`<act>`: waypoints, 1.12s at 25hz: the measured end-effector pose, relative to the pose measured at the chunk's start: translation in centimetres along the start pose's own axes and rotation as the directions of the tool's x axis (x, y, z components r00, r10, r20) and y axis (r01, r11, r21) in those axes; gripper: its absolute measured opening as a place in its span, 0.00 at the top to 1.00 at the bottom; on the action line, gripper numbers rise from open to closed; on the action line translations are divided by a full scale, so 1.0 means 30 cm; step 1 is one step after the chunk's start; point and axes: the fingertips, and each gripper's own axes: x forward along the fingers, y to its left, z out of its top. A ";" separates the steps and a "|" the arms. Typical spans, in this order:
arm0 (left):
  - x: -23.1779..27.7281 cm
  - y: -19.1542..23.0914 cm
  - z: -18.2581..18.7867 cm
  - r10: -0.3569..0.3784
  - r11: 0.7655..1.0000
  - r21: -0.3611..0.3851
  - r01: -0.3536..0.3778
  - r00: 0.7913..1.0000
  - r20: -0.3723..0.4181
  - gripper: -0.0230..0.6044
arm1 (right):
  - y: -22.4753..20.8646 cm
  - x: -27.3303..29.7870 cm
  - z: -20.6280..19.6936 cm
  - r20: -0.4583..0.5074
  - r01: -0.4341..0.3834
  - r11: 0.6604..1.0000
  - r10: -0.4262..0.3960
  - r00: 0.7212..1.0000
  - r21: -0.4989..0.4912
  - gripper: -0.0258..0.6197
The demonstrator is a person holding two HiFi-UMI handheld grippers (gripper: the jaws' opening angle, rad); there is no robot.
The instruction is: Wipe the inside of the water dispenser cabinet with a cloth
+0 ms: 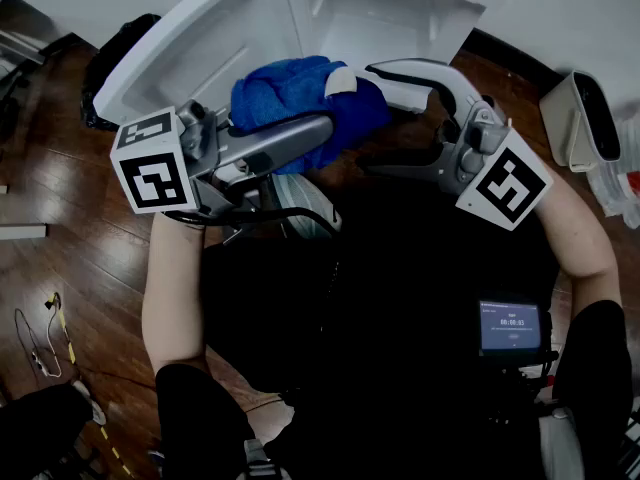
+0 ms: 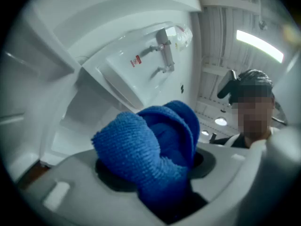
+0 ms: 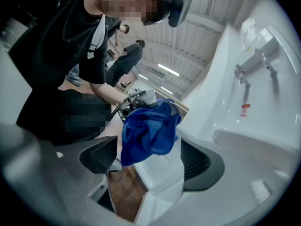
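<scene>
In the head view, the left gripper (image 1: 320,133) reaches out above the wooden floor (image 1: 60,168), its claw clamped on a blue cloth (image 1: 290,93). The cloth is held in front of the white water dispenser (image 1: 370,18). The left gripper view alone shows the grip up close: the cloth (image 2: 155,149) is a thick, nubby terry bundle folded into rounded lobes, squeezed between the pads. Further right, the right gripper (image 1: 352,125) has its claw spread wide at the cloth's right side. Its own view shows the cloth (image 3: 150,131) hanging limp between the parted pads, touching neither. Only the gripper views show the dispenser's taps (image 3: 256,62).
</scene>
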 end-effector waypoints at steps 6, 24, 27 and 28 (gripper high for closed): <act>0.018 -0.024 -0.015 -0.067 0.996 -0.055 0.064 0.996 -0.053 0.56 | -0.006 0.133 0.113 0.056 -0.091 0.983 0.101 0.993 -0.160 0.24; -0.204 -0.054 0.056 0.124 0.983 0.119 -0.139 0.984 0.130 0.32 | -0.323 0.053 0.208 0.507 -0.254 0.702 -0.176 0.844 0.666 0.70; -0.531 -0.046 0.208 0.438 0.757 0.282 -0.590 0.777 0.452 0.49 | -0.415 0.064 0.202 0.479 -0.199 0.671 -0.262 0.838 0.715 0.69; -0.661 -0.033 0.247 0.520 0.626 0.282 -0.727 0.659 0.544 0.57 | -0.441 0.073 0.201 0.464 -0.167 0.680 -0.281 0.840 0.714 0.69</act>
